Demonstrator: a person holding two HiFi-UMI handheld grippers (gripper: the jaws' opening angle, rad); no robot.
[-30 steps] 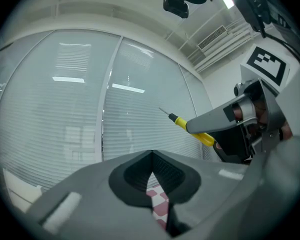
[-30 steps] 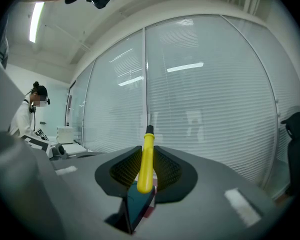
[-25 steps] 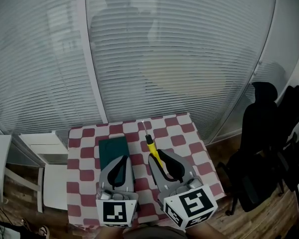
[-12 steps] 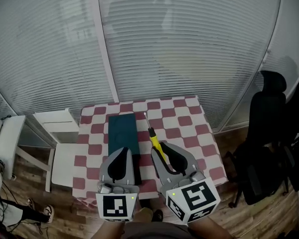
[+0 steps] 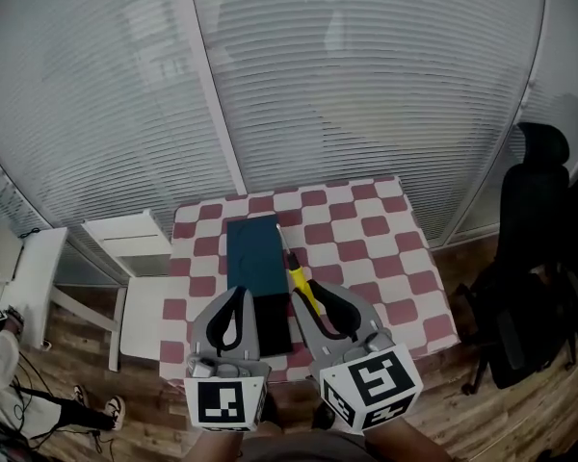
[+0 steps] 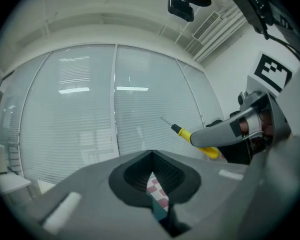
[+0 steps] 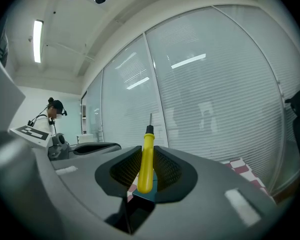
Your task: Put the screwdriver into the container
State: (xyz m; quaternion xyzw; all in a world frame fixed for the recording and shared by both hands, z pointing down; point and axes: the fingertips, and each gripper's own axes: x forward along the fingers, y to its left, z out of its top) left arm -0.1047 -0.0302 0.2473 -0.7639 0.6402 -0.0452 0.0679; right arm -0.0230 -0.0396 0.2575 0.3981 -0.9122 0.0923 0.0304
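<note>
A yellow-handled screwdriver (image 5: 300, 283) sticks out forward from my right gripper (image 5: 309, 293), which is shut on its handle. In the right gripper view the handle (image 7: 146, 165) stands upright between the jaws with the metal tip on top. The container, a long teal box (image 5: 254, 256), lies on the checked table (image 5: 376, 248) just left of the screwdriver. My left gripper (image 5: 238, 295) hovers over the box's near end, jaws together and nothing in them. The left gripper view shows the screwdriver (image 6: 189, 133) off to its right.
A white chair (image 5: 141, 275) stands against the table's left side and a black office chair (image 5: 541, 258) to its right. Window blinds fill the back. Another person (image 7: 53, 113) stands far left, and shoes (image 5: 98, 404) show on the wooden floor.
The view has pulled back and shifted: table and teal box now sit farther right in the picture, with more floor showing. Both grippers moved along, the screwdriver still held in the right one.
</note>
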